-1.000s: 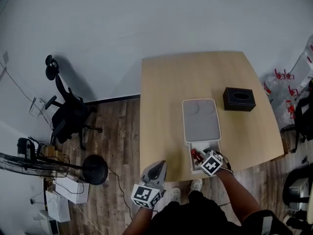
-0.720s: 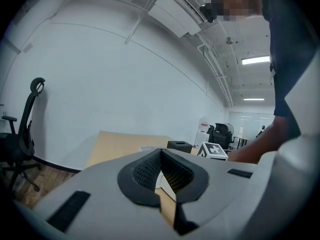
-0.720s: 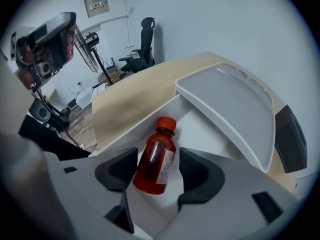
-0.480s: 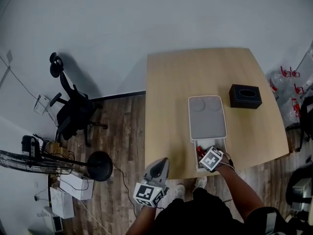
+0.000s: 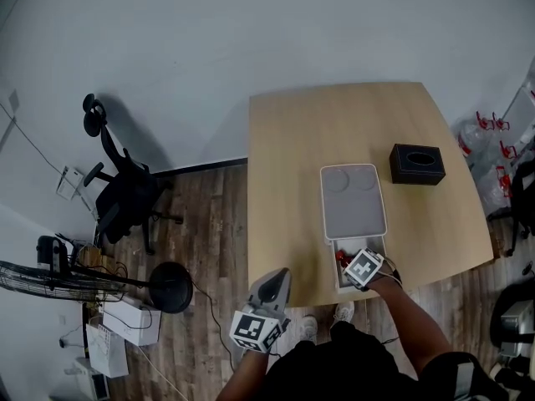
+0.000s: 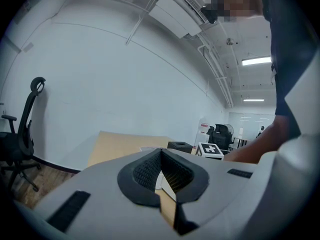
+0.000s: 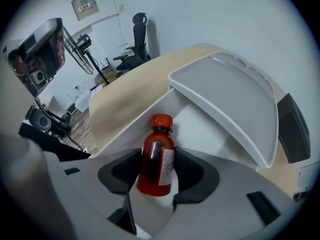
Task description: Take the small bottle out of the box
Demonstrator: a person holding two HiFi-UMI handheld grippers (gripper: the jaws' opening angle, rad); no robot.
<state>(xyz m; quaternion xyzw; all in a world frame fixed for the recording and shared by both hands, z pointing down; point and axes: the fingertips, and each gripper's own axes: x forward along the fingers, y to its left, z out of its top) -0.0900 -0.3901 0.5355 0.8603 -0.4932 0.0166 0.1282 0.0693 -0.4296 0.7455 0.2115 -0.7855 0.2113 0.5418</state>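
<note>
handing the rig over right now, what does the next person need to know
Left gripper: jaws shut, empty, held by the near edge of the table.
Right gripper: down in the open near end of the box, jaws shut on the body of the small bottle, red cap pointing away.
Lid: covers the far part of the box.
Done: bottle grasped.
Left: lift it clear of the box, then probably set it on the table.

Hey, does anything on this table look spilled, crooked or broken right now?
Nothing is spilled or broken. The only thing off is the white lid: it sits shifted toward the far end of the box, leaving the near end open. There the small bottle, cap on, is gripped between the right gripper's jaws.
</note>
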